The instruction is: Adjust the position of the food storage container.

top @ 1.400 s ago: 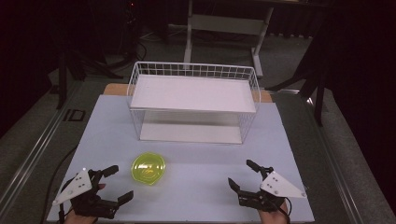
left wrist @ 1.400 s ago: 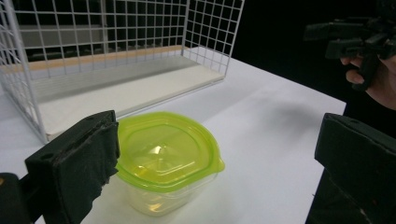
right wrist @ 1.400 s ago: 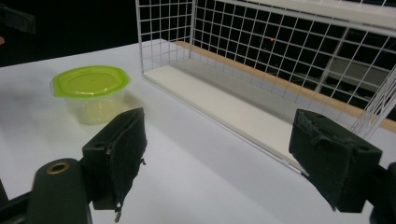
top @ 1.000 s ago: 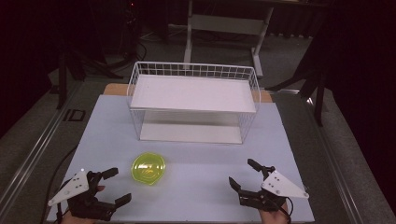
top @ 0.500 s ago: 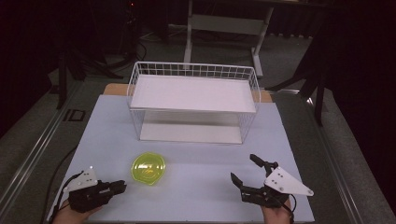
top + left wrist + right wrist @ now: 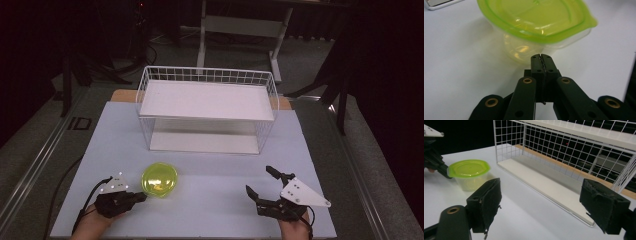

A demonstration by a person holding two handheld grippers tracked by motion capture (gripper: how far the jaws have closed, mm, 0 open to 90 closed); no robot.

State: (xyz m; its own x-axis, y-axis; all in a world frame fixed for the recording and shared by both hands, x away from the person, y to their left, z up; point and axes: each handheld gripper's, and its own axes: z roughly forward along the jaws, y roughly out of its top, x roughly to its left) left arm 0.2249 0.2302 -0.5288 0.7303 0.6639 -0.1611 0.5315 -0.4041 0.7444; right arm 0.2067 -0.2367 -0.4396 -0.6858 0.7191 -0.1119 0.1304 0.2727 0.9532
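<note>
A clear round container with a lime-green lid [image 6: 160,179] stands on the white table [image 6: 210,200], front left of centre. My left gripper [image 6: 136,196] lies just left of it, jaws shut with nothing between them. In the left gripper view the closed tips [image 6: 541,58] stop just short of the container [image 6: 536,27]. My right gripper [image 6: 259,183] rests at the front right, jaws wide open and empty. Its view shows the container [image 6: 469,173] far off to the left, and the two pads [image 6: 485,201] spread apart.
A white wire rack [image 6: 207,107] with two white shelves stands at the back centre of the table; it appears in the right gripper view as well [image 6: 574,157]. A hand holds each gripper at the table's front edge. Dark floor and a desk frame lie beyond.
My left gripper has shut its jaws and edged toward the green-lidded container. The right gripper has stayed open and shifted slightly.
</note>
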